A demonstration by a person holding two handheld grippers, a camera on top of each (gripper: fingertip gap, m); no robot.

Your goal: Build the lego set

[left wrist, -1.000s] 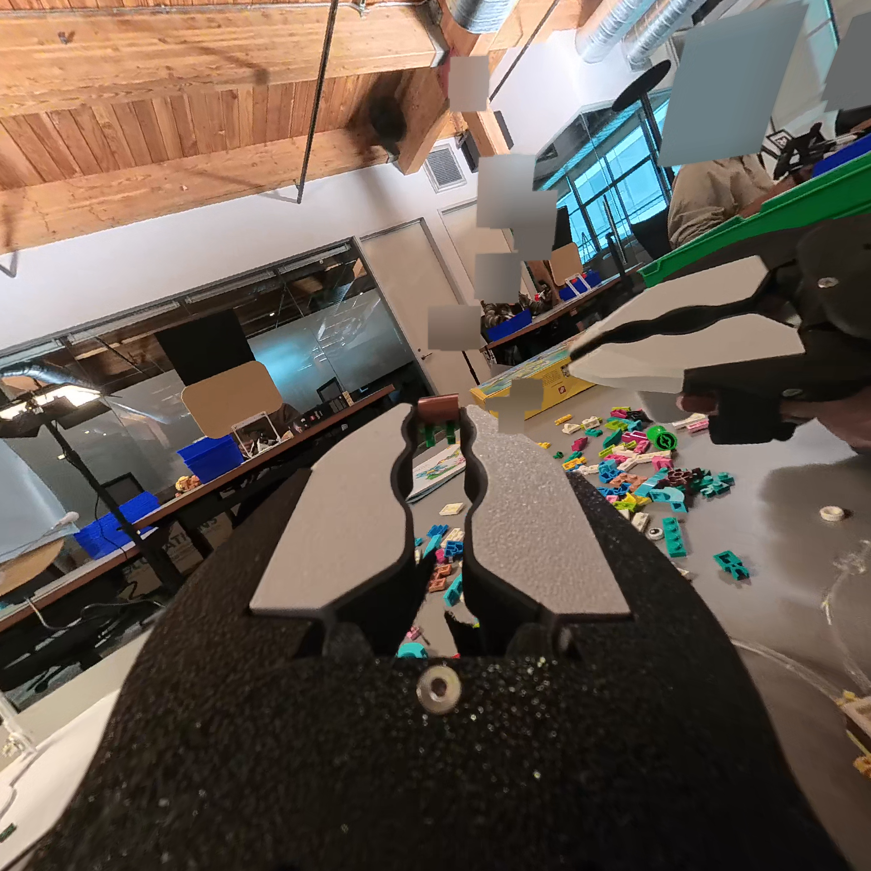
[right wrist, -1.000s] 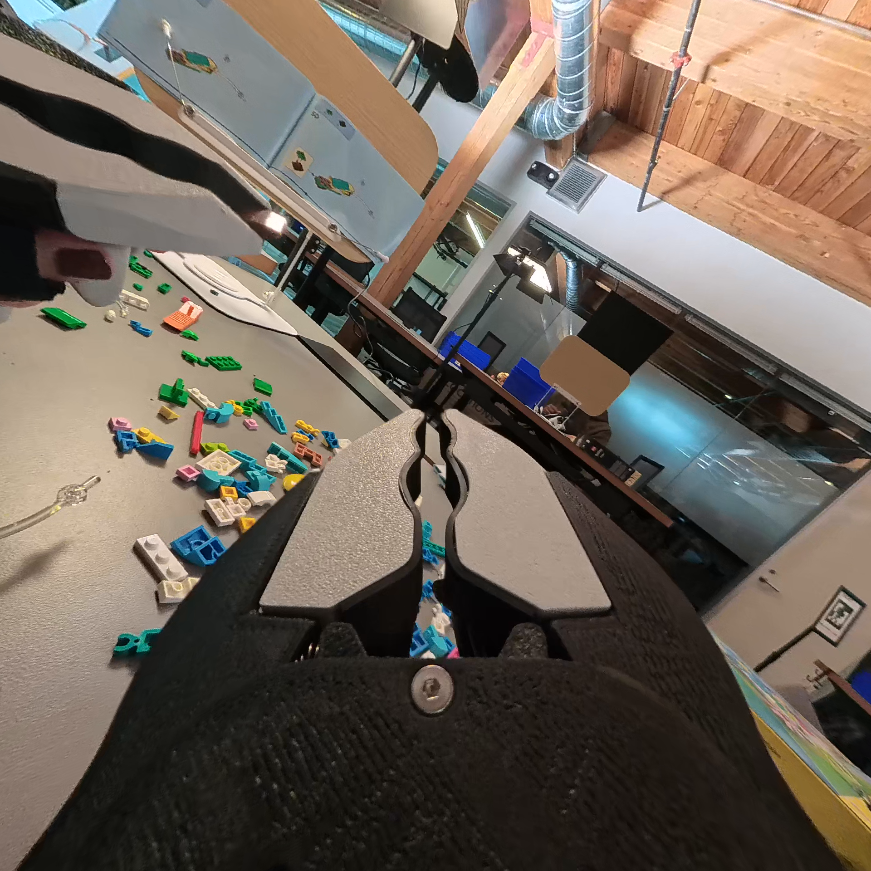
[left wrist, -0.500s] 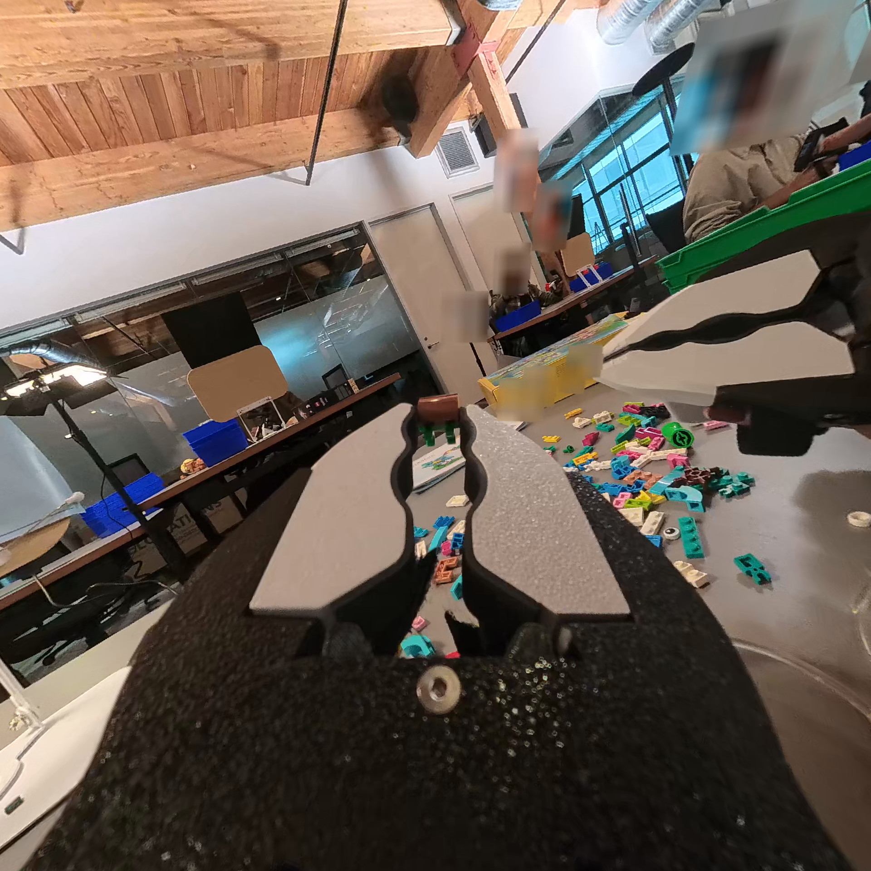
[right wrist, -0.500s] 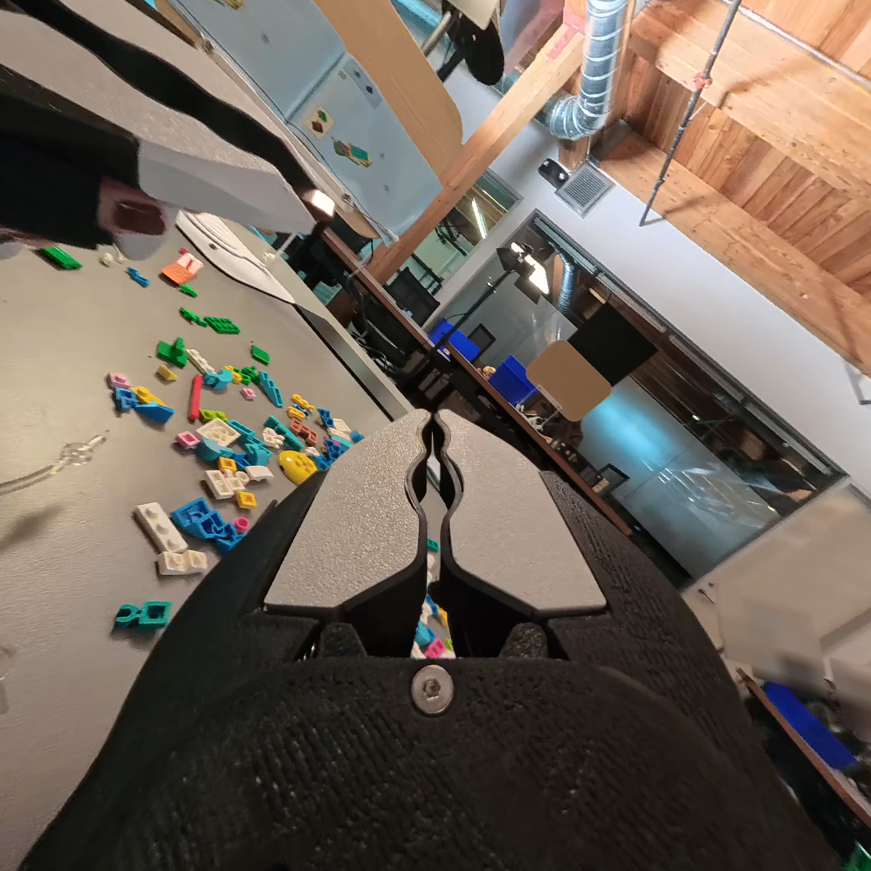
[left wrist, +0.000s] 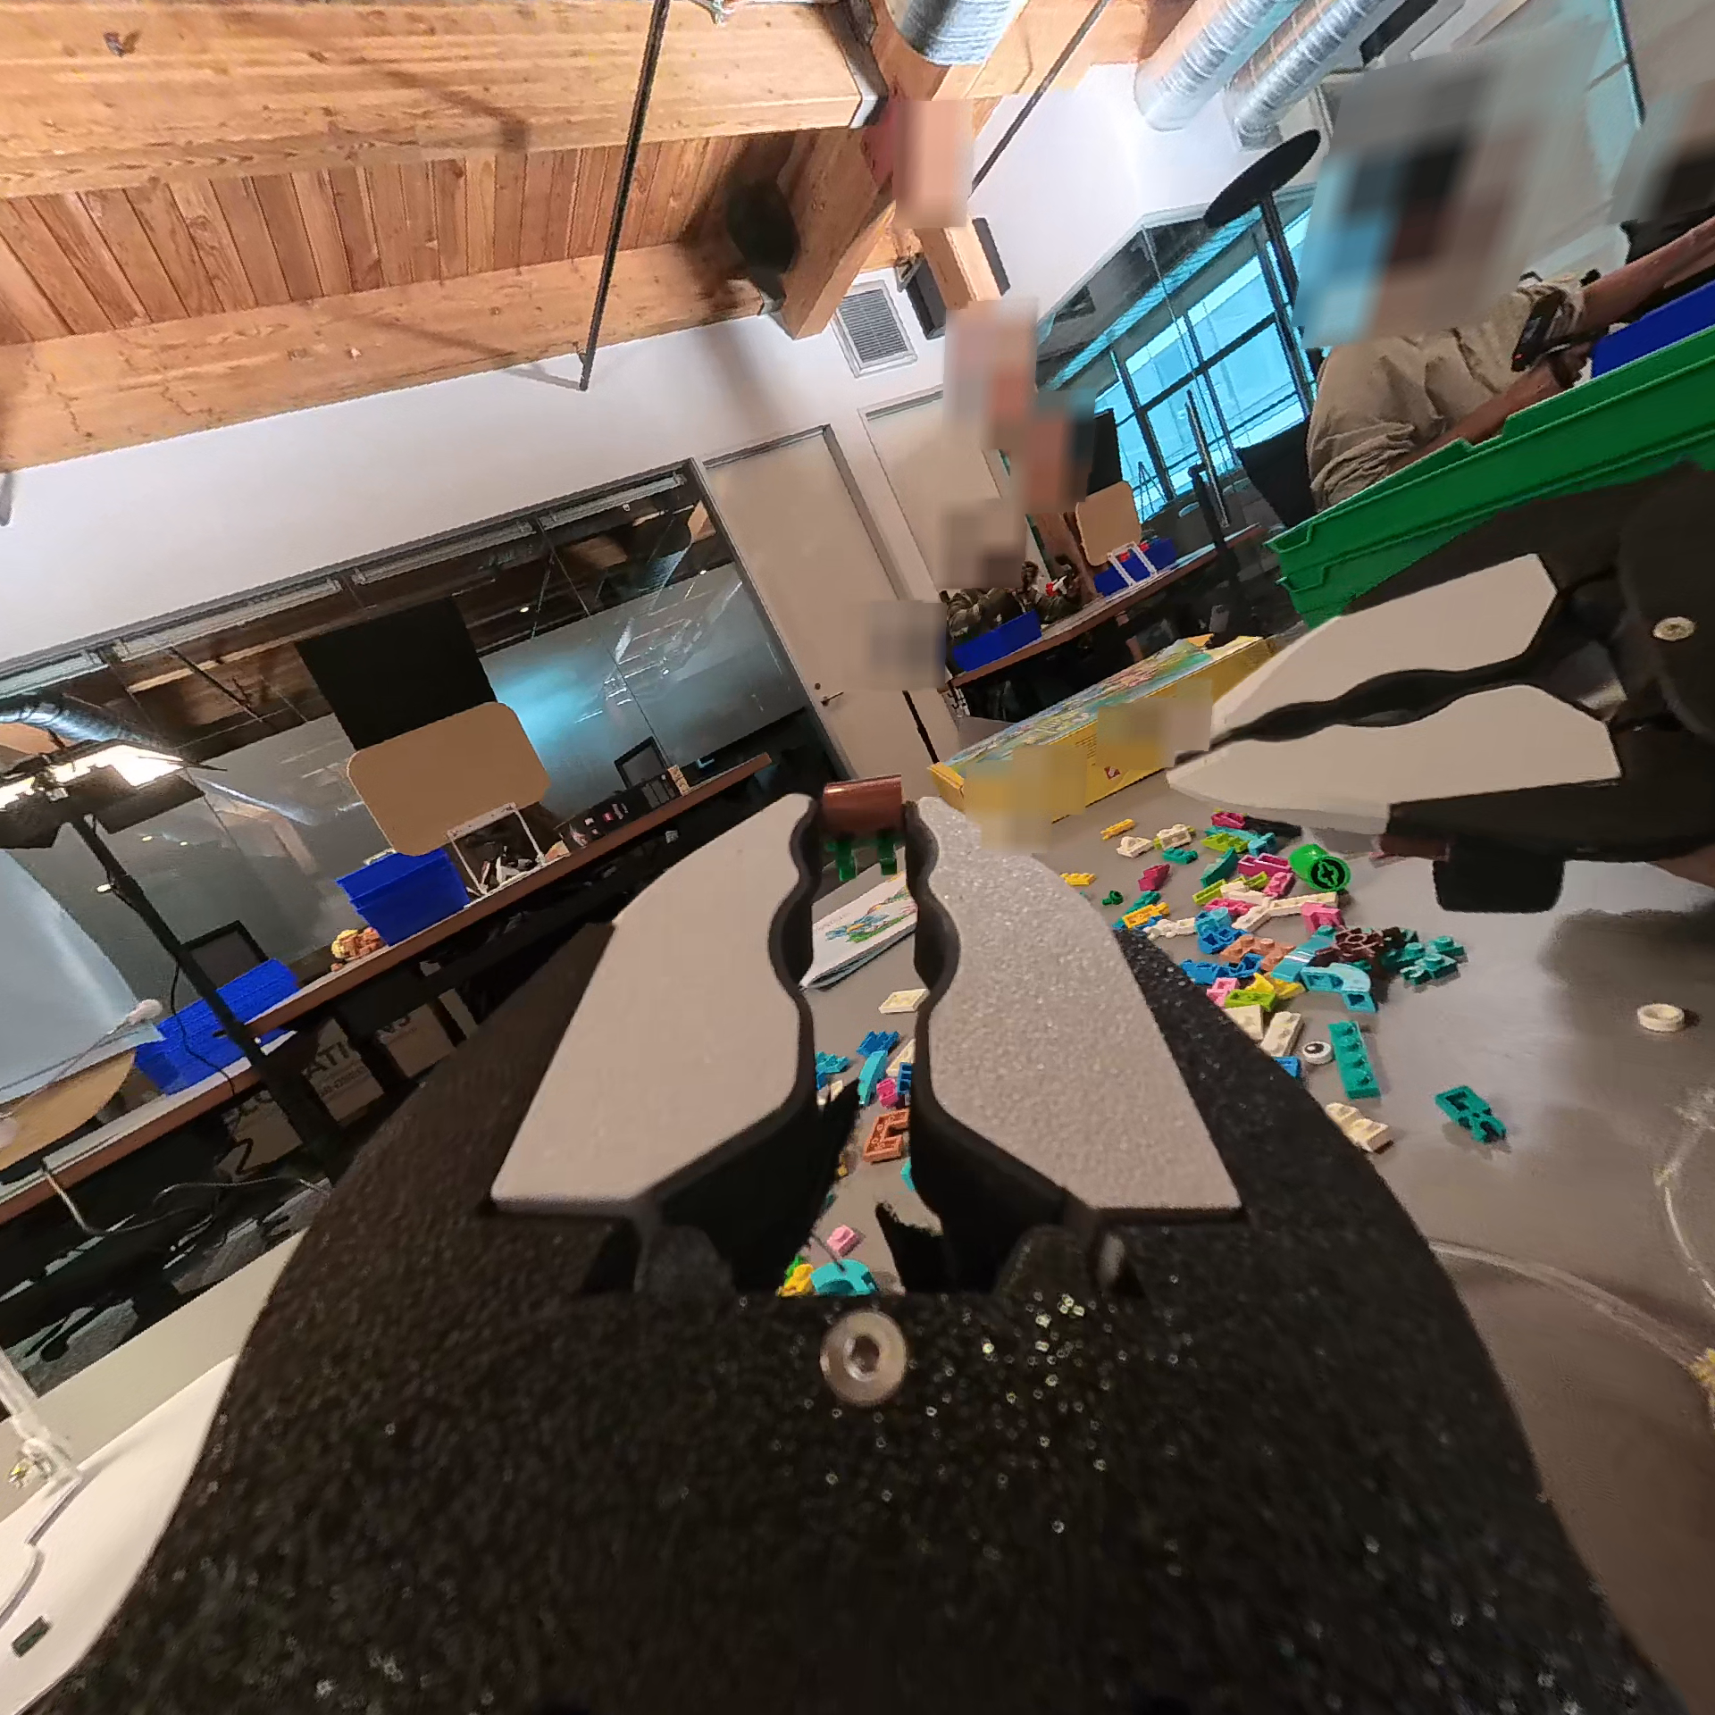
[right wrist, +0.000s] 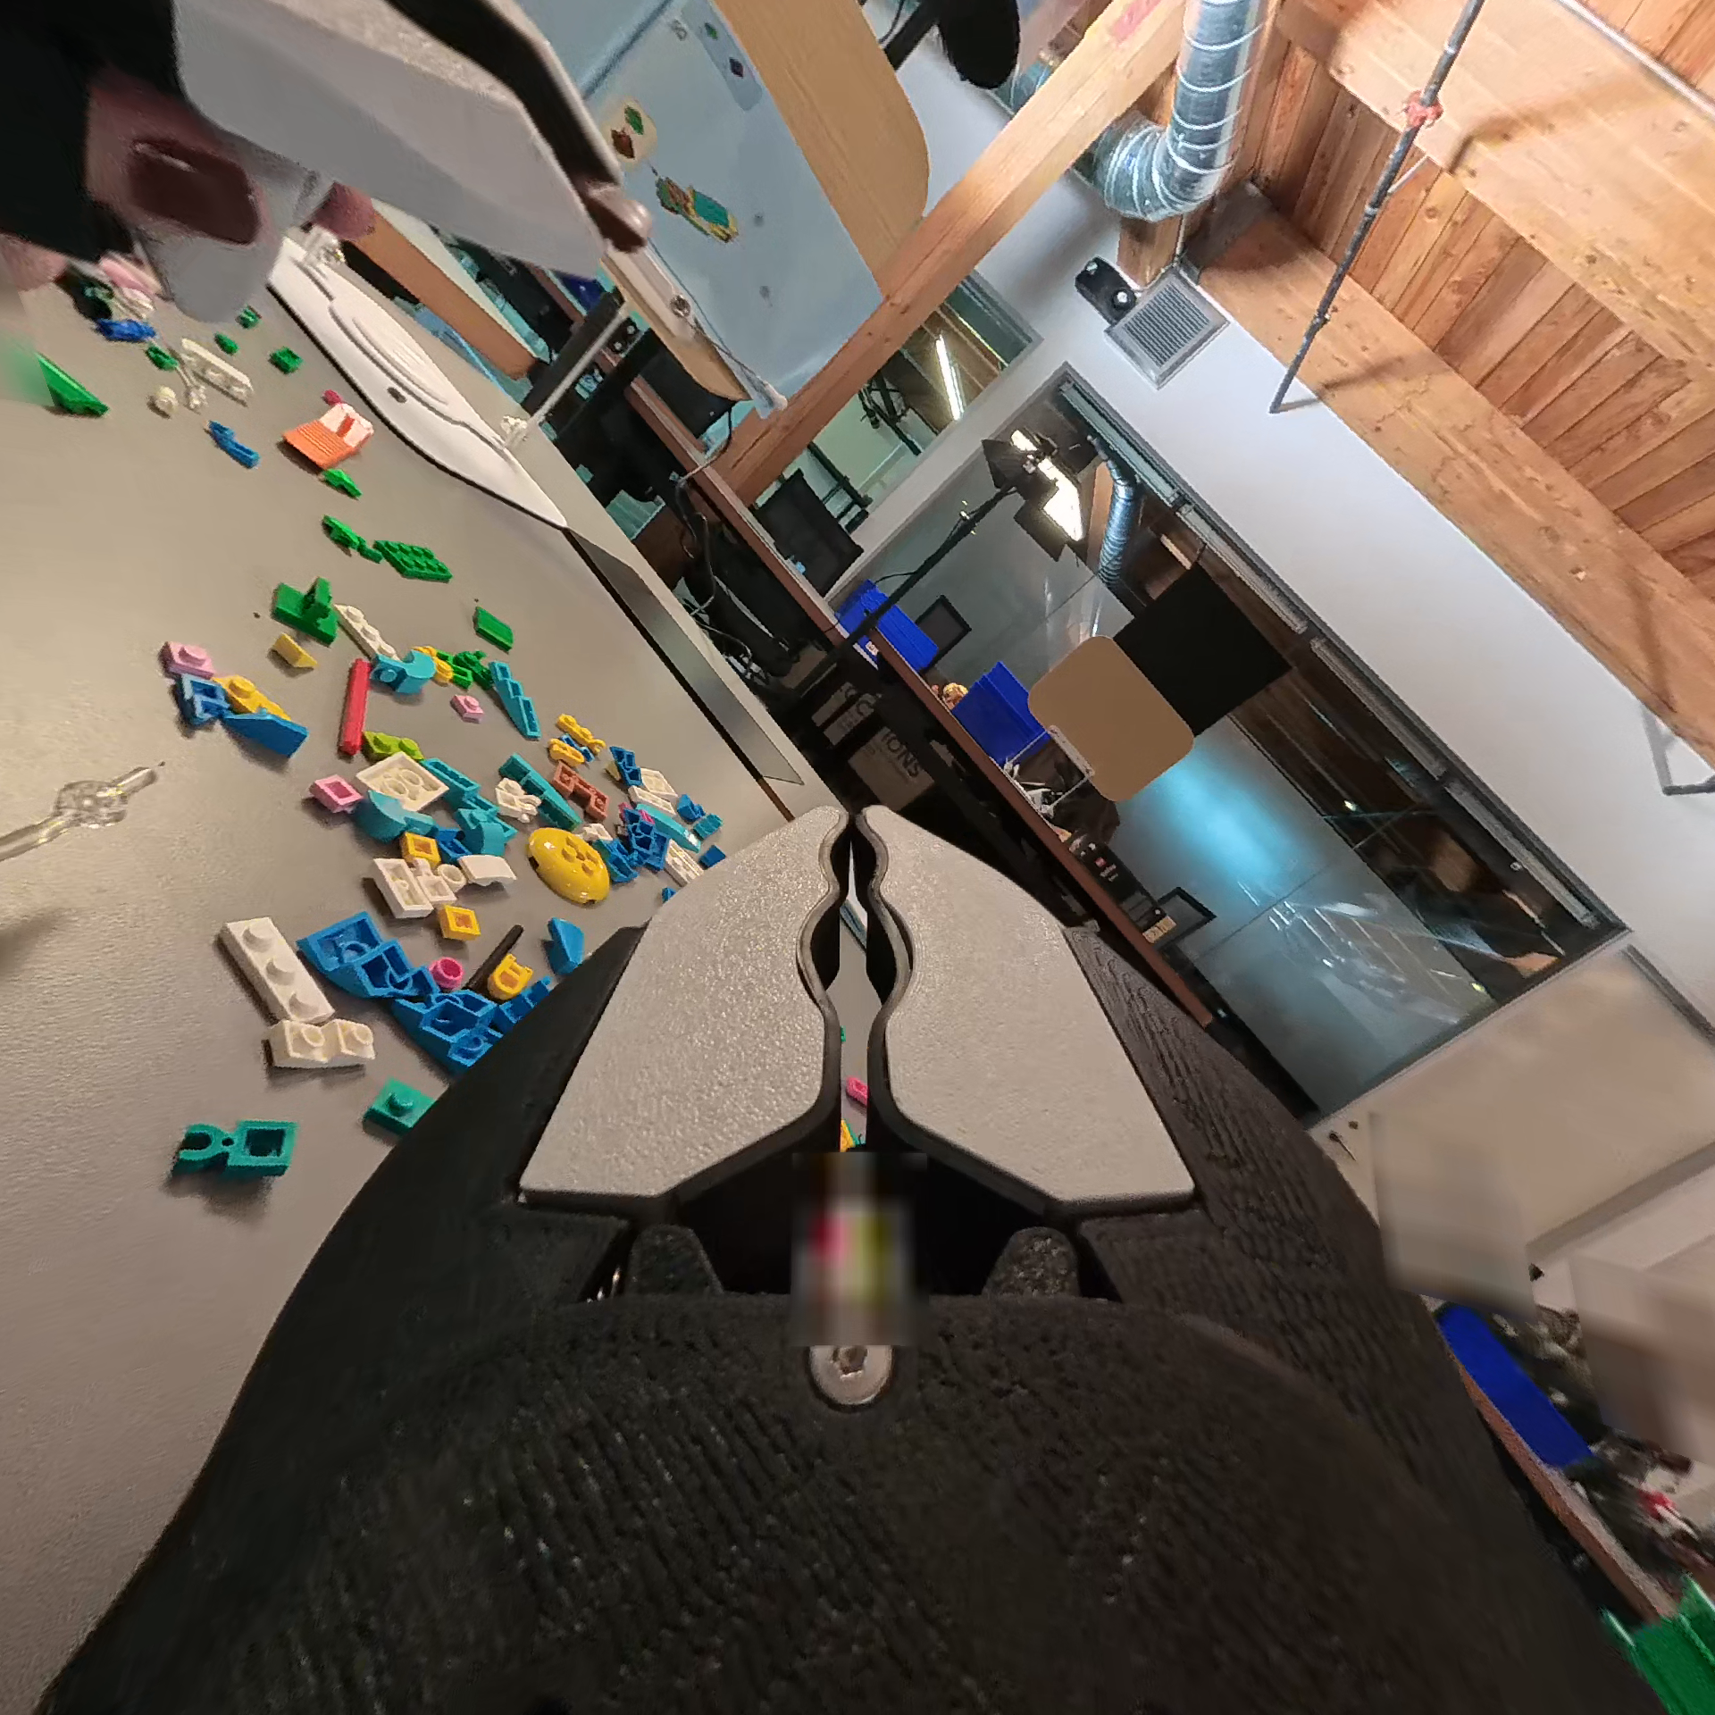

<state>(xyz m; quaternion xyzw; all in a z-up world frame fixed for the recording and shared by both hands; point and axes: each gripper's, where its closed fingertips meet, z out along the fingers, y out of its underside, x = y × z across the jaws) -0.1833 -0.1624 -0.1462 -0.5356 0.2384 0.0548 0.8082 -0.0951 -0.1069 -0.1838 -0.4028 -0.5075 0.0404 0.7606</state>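
My left gripper (left wrist: pixel 863 820) is shut on a small brown piece (left wrist: pixel 861 802) with green parts hanging under it, held up above the grey table (left wrist: pixel 1578 1095). My right gripper (right wrist: pixel 852 820) is shut with nothing visible between its tips. It also shows in the left wrist view (left wrist: pixel 1197 754), to the right of my left gripper and apart from it. In the right wrist view my left gripper (right wrist: pixel 599 190) is at the upper left with the brown piece (right wrist: pixel 625 215) at its tip. Loose coloured bricks (left wrist: pixel 1281 937) lie scattered on the table, also in the right wrist view (right wrist: pixel 445 835).
A yellow set box (left wrist: pixel 1067 752) and stacked green bins (left wrist: pixel 1485 483) stand at the far right. An open instruction booklet (left wrist: pixel 863 928) lies ahead. A white mat (right wrist: pixel 399 371) and a clear plastic part (right wrist: pixel 83 807) lie on the table. A person sits behind the bins. Some 12 cm of space lies between my two pairs of fingers.
My right gripper's small gap has closed and it has drawn away to the right of my left gripper. My left gripper still holds the brown piece.
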